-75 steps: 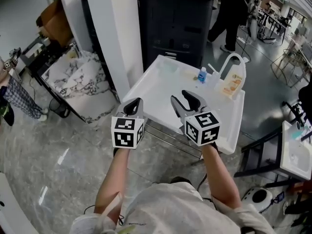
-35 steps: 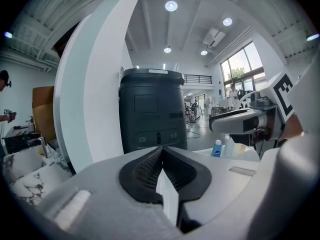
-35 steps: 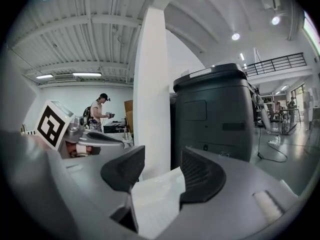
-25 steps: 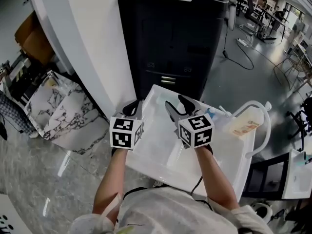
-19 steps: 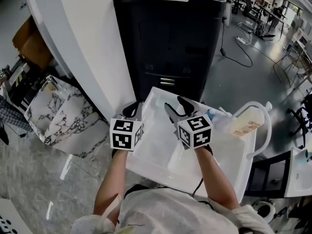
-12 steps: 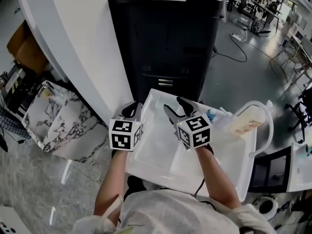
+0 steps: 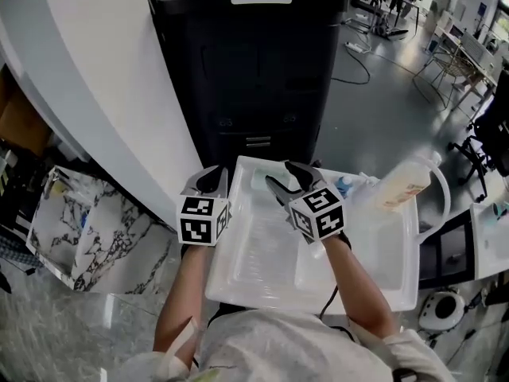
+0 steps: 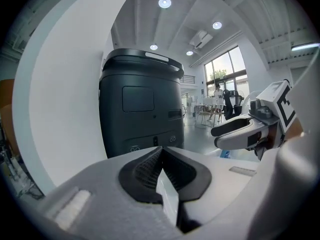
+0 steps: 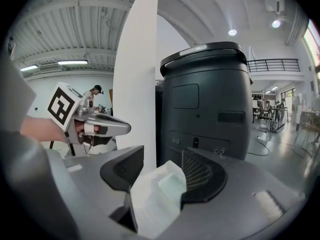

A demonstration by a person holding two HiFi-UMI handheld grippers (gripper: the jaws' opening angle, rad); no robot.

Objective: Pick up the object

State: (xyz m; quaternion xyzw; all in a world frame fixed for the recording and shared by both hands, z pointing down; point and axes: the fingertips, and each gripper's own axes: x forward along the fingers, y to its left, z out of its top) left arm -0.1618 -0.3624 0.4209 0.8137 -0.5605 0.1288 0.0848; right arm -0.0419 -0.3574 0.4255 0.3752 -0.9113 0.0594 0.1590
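Observation:
A white tray table (image 7: 374, 253) stands before me. At its far right are a small blue-capped bottle (image 7: 343, 186) and a big pale jug (image 7: 404, 183) with a looped handle. My left gripper (image 7: 208, 178) hovers over the tray's left rim, shut and empty; its pads (image 8: 161, 154) meet in the left gripper view. My right gripper (image 7: 282, 177) hangs over the tray's far middle, open, with only the white tray surface (image 9: 155, 194) showing between its fingers. It is well left of the bottle. Each gripper shows in the other's view: the right gripper (image 8: 235, 131) and the left gripper (image 9: 107, 129).
A tall black machine (image 7: 246, 62) stands right behind the tray. A white pillar (image 7: 87, 110) rises at the left, with a marble-patterned slab (image 7: 87, 221) at its foot. Grey floor, chairs and desks lie to the right.
I have come closer to the tray table: both grippers, earlier in front of it, are now above it. The jaws have kept their states.

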